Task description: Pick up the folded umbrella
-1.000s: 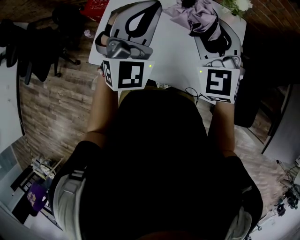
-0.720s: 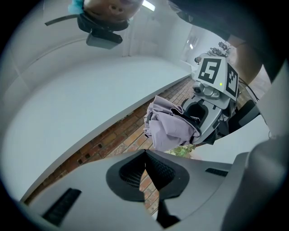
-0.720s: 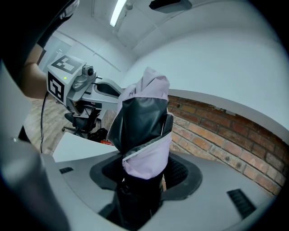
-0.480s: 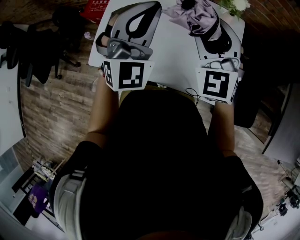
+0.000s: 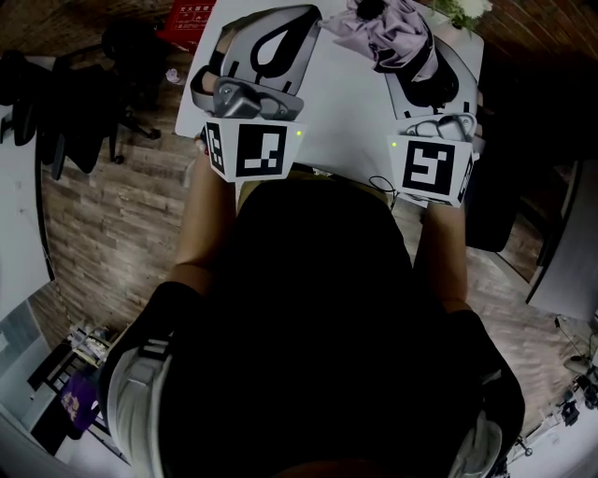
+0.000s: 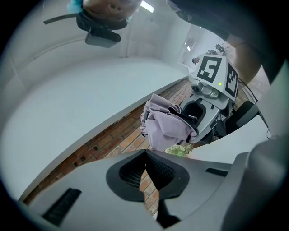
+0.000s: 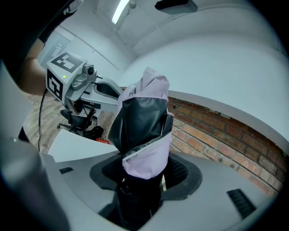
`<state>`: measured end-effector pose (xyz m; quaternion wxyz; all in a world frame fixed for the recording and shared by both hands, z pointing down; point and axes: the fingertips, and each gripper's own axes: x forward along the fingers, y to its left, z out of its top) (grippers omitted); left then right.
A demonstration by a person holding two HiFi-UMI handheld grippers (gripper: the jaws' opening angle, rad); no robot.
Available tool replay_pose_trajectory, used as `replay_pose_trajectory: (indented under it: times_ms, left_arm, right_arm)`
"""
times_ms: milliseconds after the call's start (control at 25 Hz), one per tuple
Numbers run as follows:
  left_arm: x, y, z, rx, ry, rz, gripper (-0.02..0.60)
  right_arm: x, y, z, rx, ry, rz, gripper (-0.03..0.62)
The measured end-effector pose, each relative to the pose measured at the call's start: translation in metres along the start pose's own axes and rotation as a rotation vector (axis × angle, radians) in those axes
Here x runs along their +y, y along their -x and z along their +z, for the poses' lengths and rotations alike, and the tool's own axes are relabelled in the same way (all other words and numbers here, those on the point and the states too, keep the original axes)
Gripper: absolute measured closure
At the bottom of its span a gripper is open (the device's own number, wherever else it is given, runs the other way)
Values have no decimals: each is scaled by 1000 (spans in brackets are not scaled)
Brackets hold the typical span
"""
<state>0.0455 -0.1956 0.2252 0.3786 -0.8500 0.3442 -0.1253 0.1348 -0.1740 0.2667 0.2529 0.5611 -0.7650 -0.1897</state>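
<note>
The folded umbrella [image 5: 392, 33], lilac cloth with black panels, is held over the far right of the white table [image 5: 346, 103]. My right gripper [image 5: 422, 75] is shut on it. In the right gripper view the umbrella [image 7: 144, 126] stands up between the pads, its dark lower end clamped in my right gripper [image 7: 144, 176]. My left gripper [image 5: 271, 47] hovers over the table's left side, shut with nothing in it. The left gripper view shows my left gripper [image 6: 146, 173] with its pads meeting, and beyond it the umbrella [image 6: 165, 124] in the right gripper [image 6: 198, 110].
A black office chair [image 5: 93, 93] stands on the wooden floor left of the table. A red item [image 5: 192, 14] lies at the table's far left corner. A plant with white flowers [image 5: 467, 11] sits at the far right, and a brick wall [image 7: 216, 131] lies behind.
</note>
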Motion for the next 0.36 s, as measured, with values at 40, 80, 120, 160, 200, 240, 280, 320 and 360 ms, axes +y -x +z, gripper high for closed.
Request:
replay_pose_trajectory:
  times_ms: [40, 80, 120, 160, 200, 240, 280, 320, 360]
  left_arm:
    - [0, 0, 0, 0, 1, -2, 569]
    - [0, -1, 0, 0, 2, -4, 569]
    - [1, 0, -1, 0, 3, -5, 569]
    - [1, 0, -1, 0, 5, -5, 569]
    - [1, 0, -1, 0, 6, -4, 569]
    - [2, 0, -2, -1, 8, -3, 569]
    - [2, 0, -2, -1, 9, -1, 569]
    - [1, 0, -2, -1, 9, 0, 569]
    - [1, 0, -2, -1, 10, 2, 569]
  right_arm:
    - [0, 0, 1, 1, 1, 1, 353]
    - [0, 0, 1, 3, 3, 1, 353]
    - [1, -1, 2, 4, 3, 0, 353]
    - [1, -1, 2, 5, 3, -1, 353]
    - [0, -1, 2, 6, 4, -2, 353]
    - [0, -1, 2, 7, 4, -3, 353]
    - [-1, -1, 2, 7, 4, -4, 353]
    - [-2, -1, 2, 8, 5, -6, 353]
    - [-2, -1, 1, 8, 5, -7, 353]
